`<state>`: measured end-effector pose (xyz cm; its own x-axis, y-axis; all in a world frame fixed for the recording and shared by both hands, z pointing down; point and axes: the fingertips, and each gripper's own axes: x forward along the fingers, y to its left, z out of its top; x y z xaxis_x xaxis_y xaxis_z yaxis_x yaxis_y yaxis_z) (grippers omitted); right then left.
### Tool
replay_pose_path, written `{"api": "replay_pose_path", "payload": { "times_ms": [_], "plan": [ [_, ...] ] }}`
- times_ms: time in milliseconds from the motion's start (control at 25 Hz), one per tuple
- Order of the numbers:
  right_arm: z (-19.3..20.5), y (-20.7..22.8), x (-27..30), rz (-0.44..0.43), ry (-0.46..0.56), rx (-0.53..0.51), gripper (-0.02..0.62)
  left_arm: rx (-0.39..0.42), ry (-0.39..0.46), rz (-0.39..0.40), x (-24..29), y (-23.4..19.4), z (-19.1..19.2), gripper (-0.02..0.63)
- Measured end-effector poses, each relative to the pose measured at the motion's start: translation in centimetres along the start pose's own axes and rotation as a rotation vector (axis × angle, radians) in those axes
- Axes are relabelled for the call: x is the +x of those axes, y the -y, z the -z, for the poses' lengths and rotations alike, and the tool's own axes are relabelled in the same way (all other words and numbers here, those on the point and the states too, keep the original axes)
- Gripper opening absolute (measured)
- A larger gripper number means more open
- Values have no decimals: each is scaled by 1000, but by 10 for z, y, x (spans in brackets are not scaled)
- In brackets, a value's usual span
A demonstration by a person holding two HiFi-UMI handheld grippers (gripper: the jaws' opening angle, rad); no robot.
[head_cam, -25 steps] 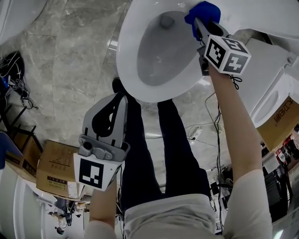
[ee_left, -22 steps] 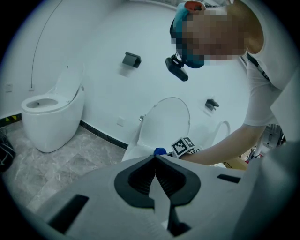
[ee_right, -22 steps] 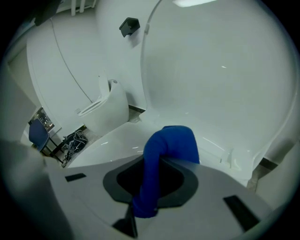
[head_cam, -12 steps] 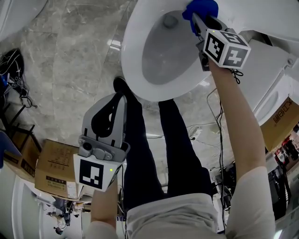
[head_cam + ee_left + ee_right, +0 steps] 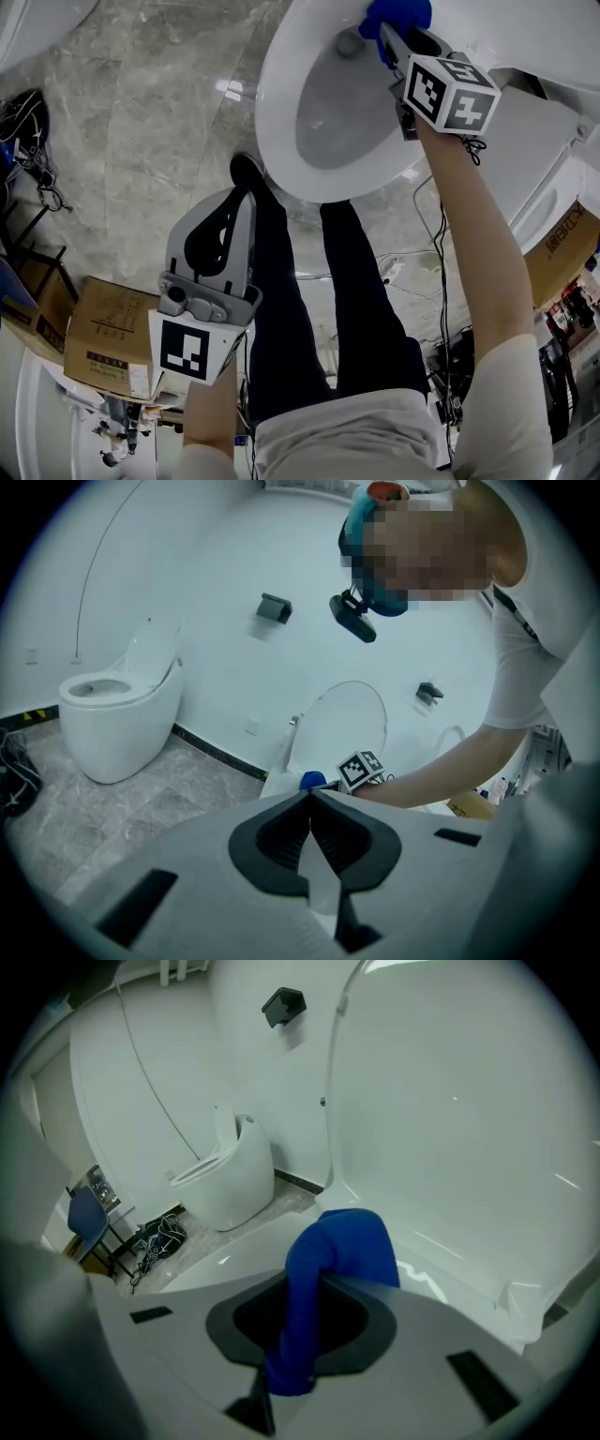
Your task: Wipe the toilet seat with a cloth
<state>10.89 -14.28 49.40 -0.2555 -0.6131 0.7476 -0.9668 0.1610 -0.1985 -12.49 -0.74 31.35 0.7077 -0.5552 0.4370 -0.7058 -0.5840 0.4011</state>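
Right gripper [image 5: 319,1283] jaws pinching a blue cloth [image 5: 349,1241], cloth bunched just past the jaw tips on the white toilet seat [image 5: 281,131], left gripper [image 5: 309,797] jaws pressed together

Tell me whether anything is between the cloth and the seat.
Nothing visible. The right gripper holds the cloth right at the seat's back rim, with the lid raised clear behind it.

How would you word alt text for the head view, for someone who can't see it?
Seen from above, the right gripper holds a blue cloth at the far edge of a white toilet seat. The left gripper, shut and empty, hangs beside the person's legs over a grey marble floor.
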Motion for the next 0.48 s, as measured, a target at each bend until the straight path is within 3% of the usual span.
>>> {"api": "replay_pose_path", "payload": {
  "times_ms": [480],
  "plan": [
    [1,-28,9,-31,-14,-63,48,-18,23,-39,-17,-12,4,8]
  ]
}}
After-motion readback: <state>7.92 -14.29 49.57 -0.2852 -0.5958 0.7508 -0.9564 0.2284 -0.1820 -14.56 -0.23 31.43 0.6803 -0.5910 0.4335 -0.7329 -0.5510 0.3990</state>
